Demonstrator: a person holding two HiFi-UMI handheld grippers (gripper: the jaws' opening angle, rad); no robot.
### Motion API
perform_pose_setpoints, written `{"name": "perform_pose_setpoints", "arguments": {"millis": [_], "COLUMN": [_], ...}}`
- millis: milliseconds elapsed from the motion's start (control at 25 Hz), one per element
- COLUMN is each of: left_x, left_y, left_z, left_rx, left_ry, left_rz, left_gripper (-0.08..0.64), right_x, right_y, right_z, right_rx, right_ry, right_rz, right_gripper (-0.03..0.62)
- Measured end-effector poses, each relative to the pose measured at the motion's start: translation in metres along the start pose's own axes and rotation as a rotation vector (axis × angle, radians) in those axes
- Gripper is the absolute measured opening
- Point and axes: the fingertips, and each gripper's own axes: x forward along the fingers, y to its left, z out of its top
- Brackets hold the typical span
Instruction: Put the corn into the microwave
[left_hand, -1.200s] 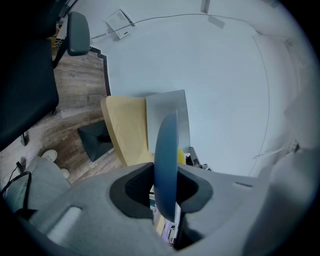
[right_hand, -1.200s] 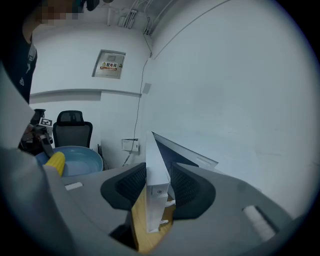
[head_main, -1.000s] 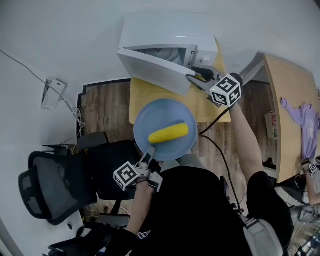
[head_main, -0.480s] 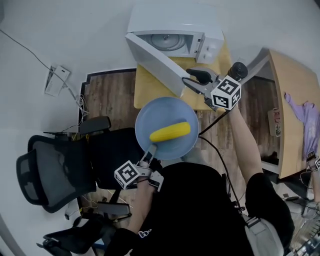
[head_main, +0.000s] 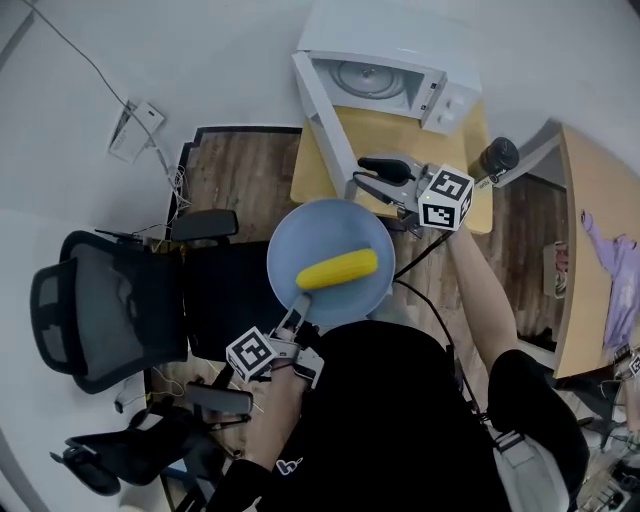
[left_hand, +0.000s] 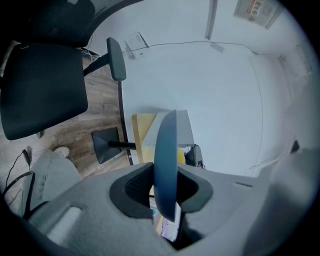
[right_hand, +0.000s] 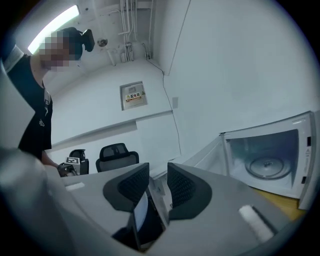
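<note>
A yellow corn cob (head_main: 338, 269) lies on a round blue plate (head_main: 300, 235). My left gripper (head_main: 297, 312) is shut on the plate's near rim and holds it level in front of the table. In the left gripper view the plate (left_hand: 165, 165) stands edge-on between the pads, with a bit of corn (left_hand: 181, 156) behind it. The white microwave (head_main: 400, 50) stands at the back with its door (head_main: 325, 120) swung wide open to the left and its glass turntable (head_main: 370, 78) bare. My right gripper (head_main: 362, 180) points left beside the door's free edge; its jaws are closing with nothing between them.
The microwave sits on a small wooden table (head_main: 400, 130) with a black flask (head_main: 497, 157) at its right corner. A black office chair (head_main: 110, 310) stands to the left. A second wooden table (head_main: 590, 240) is at the right. A person stands far off (right_hand: 30, 115).
The microwave door has swung from half open to wide open. My right gripper has come away from the microwave front, leftward along the door's edge. The plate stays in my left gripper.
</note>
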Motion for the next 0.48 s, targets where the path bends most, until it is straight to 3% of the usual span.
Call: {"name": "perform_pose_setpoints", "arguments": {"millis": [280,480], "left_x": [-0.004,-0.008], "left_y": [0.0,0.006], "left_z": [0.002,0.01], "left_rx": [-0.007,-0.008], "left_ry": [-0.032,-0.074], "left_rz": [-0.001,0.025], "left_gripper": [0.083,0.084], "right_x": [0.055,0.091], "right_y": [0.027,0.015], "right_z": [-0.003,0.001], "right_rx": [-0.01,-0.015], "right_ry": [0.039,0.039], "right_rz": [0.168,0.132], "right_gripper": [0.115,0.069]}}
